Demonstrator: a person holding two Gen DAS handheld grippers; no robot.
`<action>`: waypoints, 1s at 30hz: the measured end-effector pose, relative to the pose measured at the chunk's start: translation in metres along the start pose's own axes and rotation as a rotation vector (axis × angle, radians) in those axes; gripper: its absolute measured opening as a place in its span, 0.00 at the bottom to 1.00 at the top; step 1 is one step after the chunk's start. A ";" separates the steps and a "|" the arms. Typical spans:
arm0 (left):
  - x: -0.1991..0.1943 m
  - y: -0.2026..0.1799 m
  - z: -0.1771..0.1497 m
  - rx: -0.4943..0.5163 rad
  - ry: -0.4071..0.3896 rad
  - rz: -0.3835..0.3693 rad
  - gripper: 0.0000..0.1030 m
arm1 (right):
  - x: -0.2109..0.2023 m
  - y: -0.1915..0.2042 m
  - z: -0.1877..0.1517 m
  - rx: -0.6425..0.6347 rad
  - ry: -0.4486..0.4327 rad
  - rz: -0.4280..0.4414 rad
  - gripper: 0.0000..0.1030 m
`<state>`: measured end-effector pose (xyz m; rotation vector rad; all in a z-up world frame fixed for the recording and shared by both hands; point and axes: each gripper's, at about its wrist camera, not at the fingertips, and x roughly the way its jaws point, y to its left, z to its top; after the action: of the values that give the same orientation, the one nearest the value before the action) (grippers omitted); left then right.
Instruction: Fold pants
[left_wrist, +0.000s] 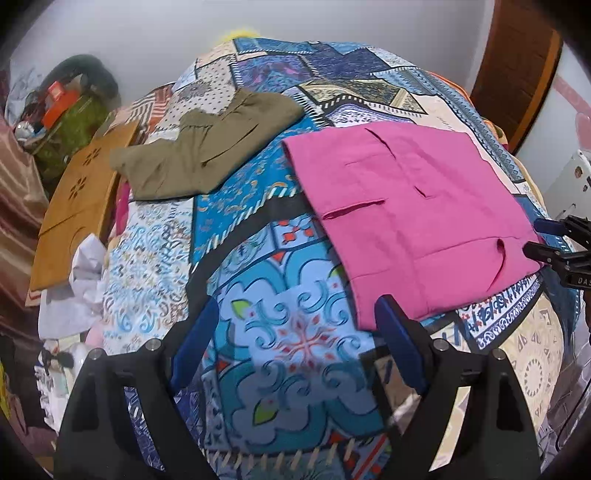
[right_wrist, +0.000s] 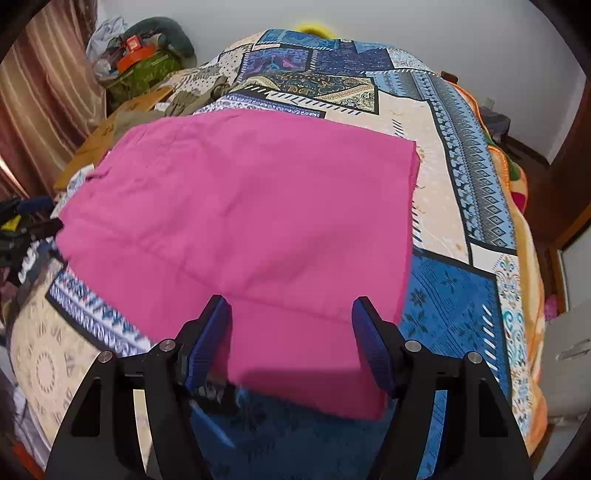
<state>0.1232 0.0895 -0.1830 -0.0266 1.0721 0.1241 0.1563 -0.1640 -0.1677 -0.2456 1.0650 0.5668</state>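
Pink pants (left_wrist: 413, 221) lie folded flat on the patterned bedspread (left_wrist: 295, 354); they fill the middle of the right wrist view (right_wrist: 240, 229). My left gripper (left_wrist: 297, 339) is open and empty, hovering over the bedspread just left of the pants' near corner. My right gripper (right_wrist: 291, 332) is open above the pants' near edge, with pink cloth between its blue pads and not pinched. The right gripper also shows at the right edge of the left wrist view (left_wrist: 554, 240).
Olive-green folded pants (left_wrist: 199, 151) lie further back on the bed. A wooden board (left_wrist: 77, 206) and a heap of clutter (left_wrist: 62, 107) stand to the left. A brown curtain (right_wrist: 33, 110) hangs at left. The orange blanket edge (right_wrist: 524, 258) marks the bed's right side.
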 end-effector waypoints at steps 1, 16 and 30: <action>-0.002 0.002 -0.001 -0.007 0.002 0.005 0.85 | -0.001 0.000 -0.001 -0.007 0.004 -0.010 0.64; -0.016 -0.031 -0.010 -0.123 0.057 -0.278 0.85 | -0.008 0.045 0.029 -0.004 -0.116 0.063 0.64; 0.015 -0.033 0.001 -0.247 0.111 -0.461 0.86 | 0.014 0.047 0.012 0.011 -0.069 0.124 0.64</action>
<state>0.1350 0.0581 -0.1964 -0.5051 1.1306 -0.1638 0.1447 -0.1145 -0.1705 -0.1504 1.0212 0.6756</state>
